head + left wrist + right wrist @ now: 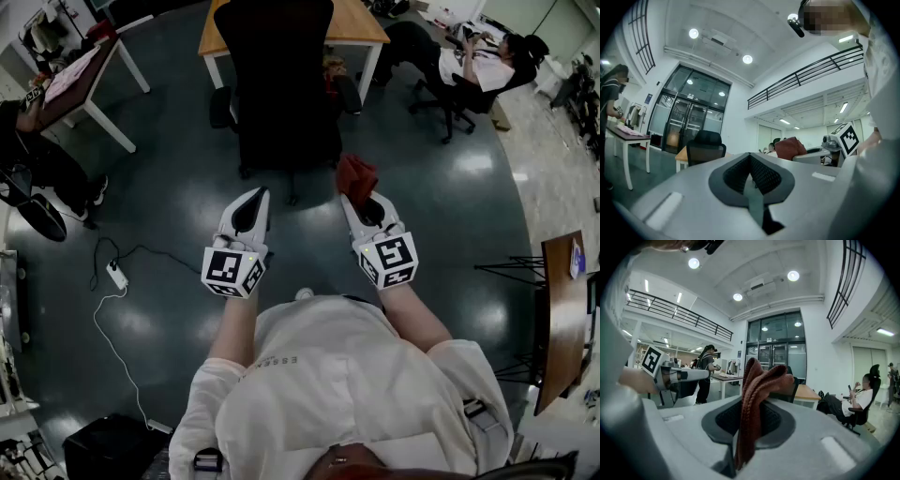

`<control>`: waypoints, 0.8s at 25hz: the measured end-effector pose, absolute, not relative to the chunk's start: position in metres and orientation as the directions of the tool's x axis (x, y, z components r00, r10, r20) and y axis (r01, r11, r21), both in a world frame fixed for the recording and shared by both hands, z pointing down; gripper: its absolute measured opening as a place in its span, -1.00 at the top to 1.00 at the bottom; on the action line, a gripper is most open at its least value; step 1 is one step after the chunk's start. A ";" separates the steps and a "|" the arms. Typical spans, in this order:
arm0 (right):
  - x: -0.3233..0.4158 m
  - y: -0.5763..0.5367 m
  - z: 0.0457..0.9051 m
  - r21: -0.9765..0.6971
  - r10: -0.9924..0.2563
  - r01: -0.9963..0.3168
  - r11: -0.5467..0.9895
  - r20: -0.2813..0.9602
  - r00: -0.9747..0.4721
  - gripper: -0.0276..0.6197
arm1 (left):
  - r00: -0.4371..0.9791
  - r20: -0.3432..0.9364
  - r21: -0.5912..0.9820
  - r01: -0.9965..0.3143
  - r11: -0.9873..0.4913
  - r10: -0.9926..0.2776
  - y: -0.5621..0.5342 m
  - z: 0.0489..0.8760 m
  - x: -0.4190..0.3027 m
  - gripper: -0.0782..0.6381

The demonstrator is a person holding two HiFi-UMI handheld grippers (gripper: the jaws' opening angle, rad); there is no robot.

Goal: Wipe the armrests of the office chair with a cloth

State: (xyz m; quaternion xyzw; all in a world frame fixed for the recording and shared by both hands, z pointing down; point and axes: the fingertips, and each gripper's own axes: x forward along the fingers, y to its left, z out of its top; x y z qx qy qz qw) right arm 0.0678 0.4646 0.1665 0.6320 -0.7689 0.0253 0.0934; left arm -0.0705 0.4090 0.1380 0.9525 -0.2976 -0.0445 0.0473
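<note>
A black office chair [281,80] stands ahead of me, its back towards me, with a black armrest on each side [221,106] [347,94]. My right gripper [361,199] is shut on a rust-red cloth [355,175], which bunches up above the jaws [757,390]. It hangs short of the chair's right side, not touching it. My left gripper [253,200] is shut with nothing in it, held level with the right one. In the left gripper view the chair [705,146] shows at a distance, and the cloth [790,147] at right.
A wooden desk [356,23] stands behind the chair. A person sits on another chair [473,70] at the far right. A table [80,80] is at far left, a power strip and cable [116,276] lie on the floor at left, and a brown table [561,314] is at right.
</note>
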 end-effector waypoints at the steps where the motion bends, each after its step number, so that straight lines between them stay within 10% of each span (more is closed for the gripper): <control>1: 0.068 0.465 0.167 0.078 -0.967 -0.977 0.199 0.177 -0.182 0.77 | 0.819 -0.056 0.118 -0.562 -0.819 -0.570 0.409 0.138 -0.070 0.74; 20: 0.079 0.454 0.170 0.047 -0.972 -0.983 0.175 0.169 -0.165 0.77 | 0.822 -0.043 0.146 -0.557 -0.817 -0.568 0.394 0.150 -0.063 0.74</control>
